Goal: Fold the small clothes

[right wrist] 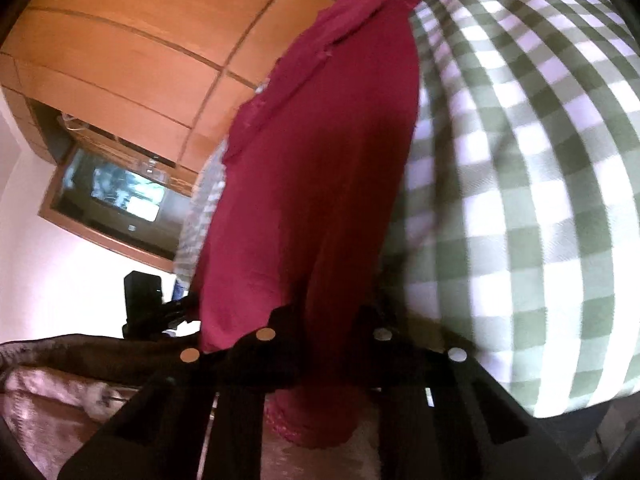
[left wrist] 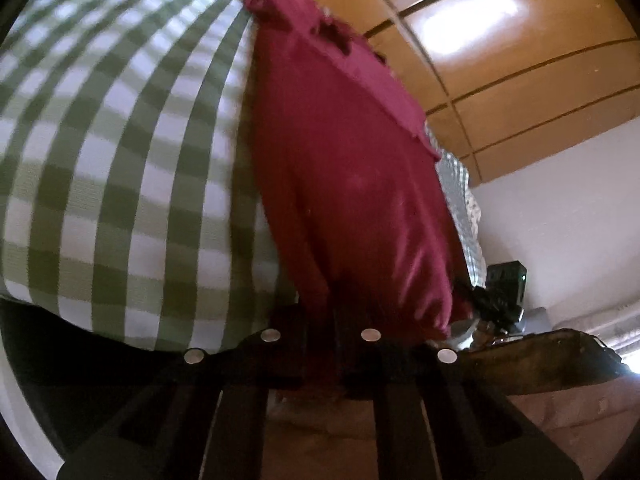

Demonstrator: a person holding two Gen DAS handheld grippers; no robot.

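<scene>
Both the left gripper [left wrist: 320, 360] and the right gripper [right wrist: 324, 364] are pinching, nearly closed, the near edge of the red garment [left wrist: 352, 184] lying on the checked cloth [left wrist: 120, 160], which is appearing light, limp, best gripped at corners.

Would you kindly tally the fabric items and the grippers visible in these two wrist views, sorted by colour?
Dark red garment: 1
Green-and-white checked cloth: 1
Pinkish blanket: 1
Black grippers: 2, left gripper and right gripper, both shut on the dark red garment
Total: 5
</scene>
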